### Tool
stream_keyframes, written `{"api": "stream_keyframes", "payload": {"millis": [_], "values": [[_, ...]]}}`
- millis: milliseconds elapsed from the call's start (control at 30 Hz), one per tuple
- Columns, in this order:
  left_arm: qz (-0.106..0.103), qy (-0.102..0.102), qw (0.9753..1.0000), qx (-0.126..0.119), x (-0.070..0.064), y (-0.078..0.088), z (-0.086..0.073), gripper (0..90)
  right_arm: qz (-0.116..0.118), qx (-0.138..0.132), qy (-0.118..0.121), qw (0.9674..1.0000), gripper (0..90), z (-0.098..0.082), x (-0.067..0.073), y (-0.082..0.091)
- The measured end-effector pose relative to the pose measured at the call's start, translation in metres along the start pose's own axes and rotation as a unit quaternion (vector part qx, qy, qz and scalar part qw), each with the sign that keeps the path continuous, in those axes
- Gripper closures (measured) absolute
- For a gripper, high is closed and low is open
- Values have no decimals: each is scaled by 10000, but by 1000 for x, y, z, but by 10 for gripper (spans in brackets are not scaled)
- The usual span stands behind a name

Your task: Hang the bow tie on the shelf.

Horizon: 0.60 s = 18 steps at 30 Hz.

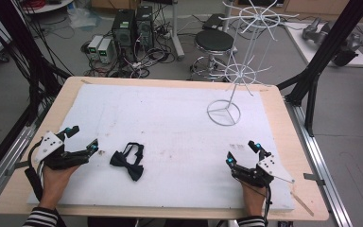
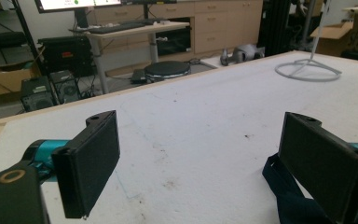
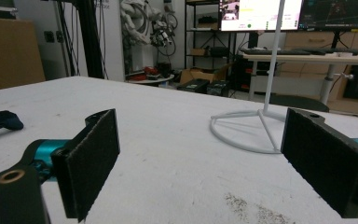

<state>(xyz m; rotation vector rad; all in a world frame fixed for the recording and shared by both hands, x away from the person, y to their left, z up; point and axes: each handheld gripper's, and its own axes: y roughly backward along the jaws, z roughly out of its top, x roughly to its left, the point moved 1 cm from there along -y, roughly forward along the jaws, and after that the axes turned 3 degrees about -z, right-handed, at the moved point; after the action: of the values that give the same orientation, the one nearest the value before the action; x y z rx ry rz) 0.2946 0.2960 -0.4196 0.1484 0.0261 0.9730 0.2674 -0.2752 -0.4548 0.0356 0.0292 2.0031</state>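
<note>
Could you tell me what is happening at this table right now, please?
A person rests both hands on the white mat, holding the left gripper and the right gripper, each with jaws open and empty. A black bow tie lies untouched just right of the left gripper. A white wire rack stands at the far right.

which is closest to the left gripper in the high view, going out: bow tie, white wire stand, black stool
1. Bow tie: on the white mat just right of the left gripper, near the front edge.
2. White wire stand: its ring base sits on the mat's far right part.
3. Black stool: on the floor beyond the table's far edge.
</note>
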Motion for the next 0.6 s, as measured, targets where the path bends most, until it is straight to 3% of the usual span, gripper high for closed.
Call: {"api": "stream_keyframes", "payload": {"millis": [300, 600], "values": [[-195, -92, 9985, 502, -5, -12, 18, 130, -4, 10, -39, 10000, 107, 0, 0, 0], [-287, -171, 9932, 1117, -15, -30, 31, 135, -1, 15, -48, 10000, 107, 0, 0, 0]]}}
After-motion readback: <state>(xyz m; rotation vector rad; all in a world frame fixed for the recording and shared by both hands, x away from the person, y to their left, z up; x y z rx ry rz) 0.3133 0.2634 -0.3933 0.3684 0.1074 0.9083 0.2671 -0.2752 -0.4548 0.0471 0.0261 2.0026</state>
